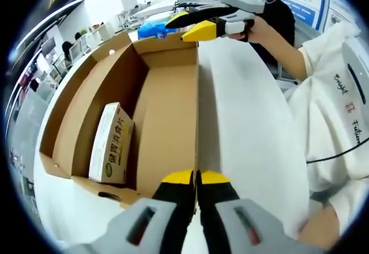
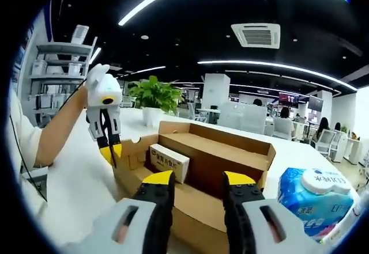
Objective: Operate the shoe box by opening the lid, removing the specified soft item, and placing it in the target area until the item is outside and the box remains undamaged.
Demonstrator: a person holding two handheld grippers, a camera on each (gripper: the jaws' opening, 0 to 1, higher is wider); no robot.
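Observation:
The open brown cardboard shoe box lies on a white table. Inside it, a small white and green carton leans against a wall. My left gripper is shut on the thin top edge of the box's side wall. My right gripper hovers open over the box's far end. In the right gripper view the box lies just ahead, with the carton at its left. My right gripper stands open above the near wall, nothing between its jaws. My left gripper pinches the box's left corner.
A blue soft pack of wipes lies on the table right of the box, also seen as the blue pack behind it. A potted plant stands beyond. A person's white sleeve fills the right side. Desks and people sit far off.

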